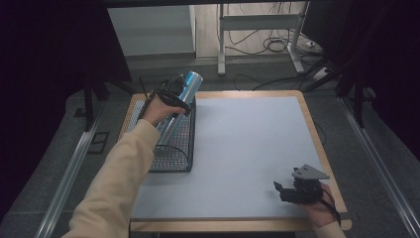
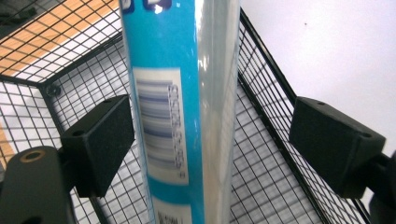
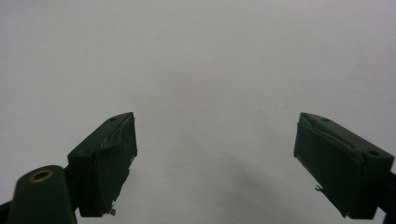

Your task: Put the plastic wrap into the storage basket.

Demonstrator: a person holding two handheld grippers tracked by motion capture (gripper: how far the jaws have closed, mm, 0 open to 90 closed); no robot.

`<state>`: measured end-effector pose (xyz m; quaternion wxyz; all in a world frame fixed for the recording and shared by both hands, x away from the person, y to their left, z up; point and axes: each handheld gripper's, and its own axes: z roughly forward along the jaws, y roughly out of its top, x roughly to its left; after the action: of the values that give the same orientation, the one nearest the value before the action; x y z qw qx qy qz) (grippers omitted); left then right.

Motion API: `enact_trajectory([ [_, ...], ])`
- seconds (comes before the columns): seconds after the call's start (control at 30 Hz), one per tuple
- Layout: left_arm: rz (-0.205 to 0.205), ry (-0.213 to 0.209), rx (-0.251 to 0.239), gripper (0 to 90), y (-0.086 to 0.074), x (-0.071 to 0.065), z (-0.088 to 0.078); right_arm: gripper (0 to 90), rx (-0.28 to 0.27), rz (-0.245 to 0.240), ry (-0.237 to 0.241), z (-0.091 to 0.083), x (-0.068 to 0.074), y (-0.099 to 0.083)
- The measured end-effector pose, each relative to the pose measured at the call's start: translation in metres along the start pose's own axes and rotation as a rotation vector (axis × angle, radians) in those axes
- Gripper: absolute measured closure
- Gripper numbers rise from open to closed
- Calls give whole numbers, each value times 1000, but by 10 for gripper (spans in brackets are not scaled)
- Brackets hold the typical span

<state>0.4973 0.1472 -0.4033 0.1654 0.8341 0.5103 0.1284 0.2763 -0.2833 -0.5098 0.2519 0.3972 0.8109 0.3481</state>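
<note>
Left gripper view has the blue tube [image 2: 180, 107] standing tilted in the wire basket [image 2: 266, 154], between wide-apart jaws that touch nothing, so it looks already delivered and released. Its barcode label is too blurred to read. The right gripper [image 1: 292, 191] rests spread and empty over the white surface [image 1: 242, 148].

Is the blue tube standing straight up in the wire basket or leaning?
Leaning. In the high view the blue tube slants, its lower end inside the wire basket and its top past the far rim.
</note>
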Motion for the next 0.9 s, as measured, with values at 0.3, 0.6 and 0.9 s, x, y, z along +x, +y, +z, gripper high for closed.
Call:
enact_trajectory([
  [0.3,49,-18,-75,140,-22,-14,-23,136,-7,-4,1,-1,0,0],
  [0.6,111,-99,-197,156,-48,-38,-57,136,-13,-6,8,1,2,4],
  [0.9,172,-193,-310,164,-89,-75,-81,136,-28,-11,0,-4,6,6],
])
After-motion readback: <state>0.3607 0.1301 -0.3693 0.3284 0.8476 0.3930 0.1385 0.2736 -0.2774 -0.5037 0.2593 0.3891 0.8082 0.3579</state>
